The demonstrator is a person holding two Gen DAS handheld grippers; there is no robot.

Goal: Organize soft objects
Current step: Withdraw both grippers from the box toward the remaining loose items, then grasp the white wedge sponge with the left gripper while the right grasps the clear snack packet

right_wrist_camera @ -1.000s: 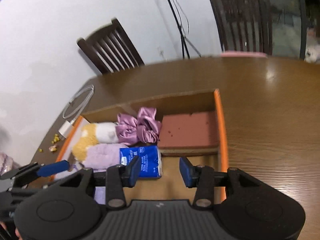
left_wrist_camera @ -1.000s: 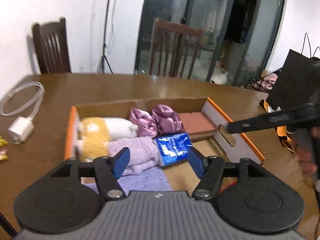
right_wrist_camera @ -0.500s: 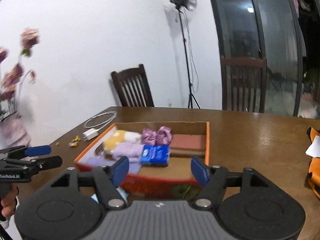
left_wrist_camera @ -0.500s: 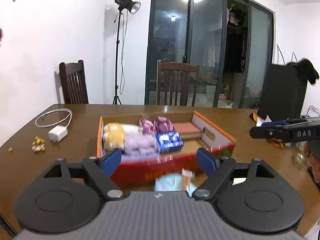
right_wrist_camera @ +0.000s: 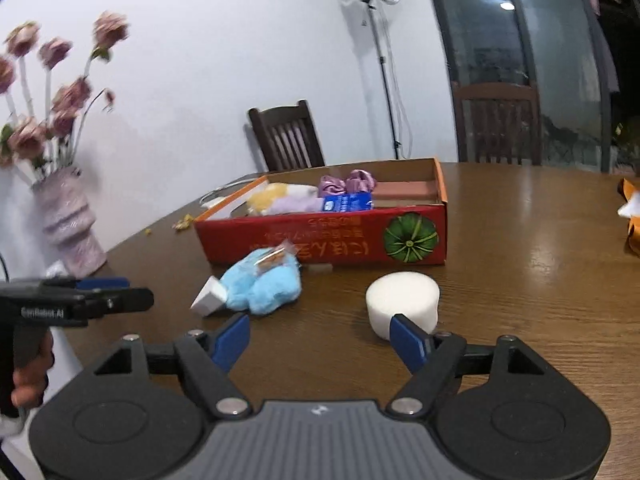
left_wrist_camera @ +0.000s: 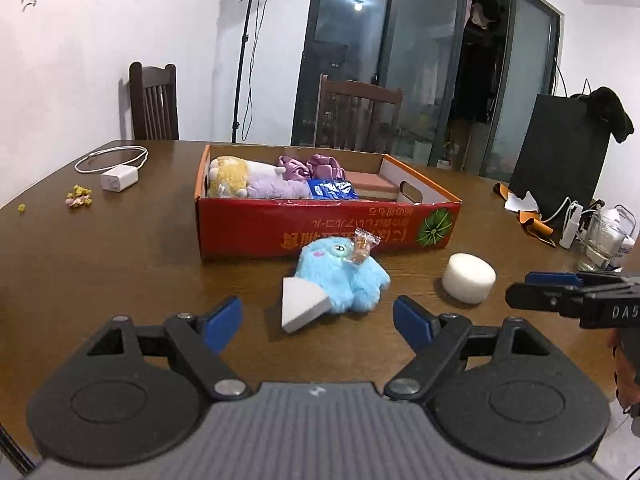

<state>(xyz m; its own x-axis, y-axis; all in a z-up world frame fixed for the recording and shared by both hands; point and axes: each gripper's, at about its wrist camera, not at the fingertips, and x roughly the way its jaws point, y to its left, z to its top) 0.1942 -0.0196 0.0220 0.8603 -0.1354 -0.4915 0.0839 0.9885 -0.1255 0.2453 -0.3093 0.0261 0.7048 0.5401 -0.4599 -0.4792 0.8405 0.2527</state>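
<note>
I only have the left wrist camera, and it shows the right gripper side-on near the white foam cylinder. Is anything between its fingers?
Observer: No. The right gripper is opening with nothing between its jaws. The foam cylinder sits just beyond its right-hand finger.
Operator: Is anything hidden behind the blue plush?
Observer: Yes, a small white piece lies against the front wall of the box, behind the blue plush.
Operator: What is off the left of my frame?
Observer: A vase of pink flowers stands at the table's left edge.
</note>
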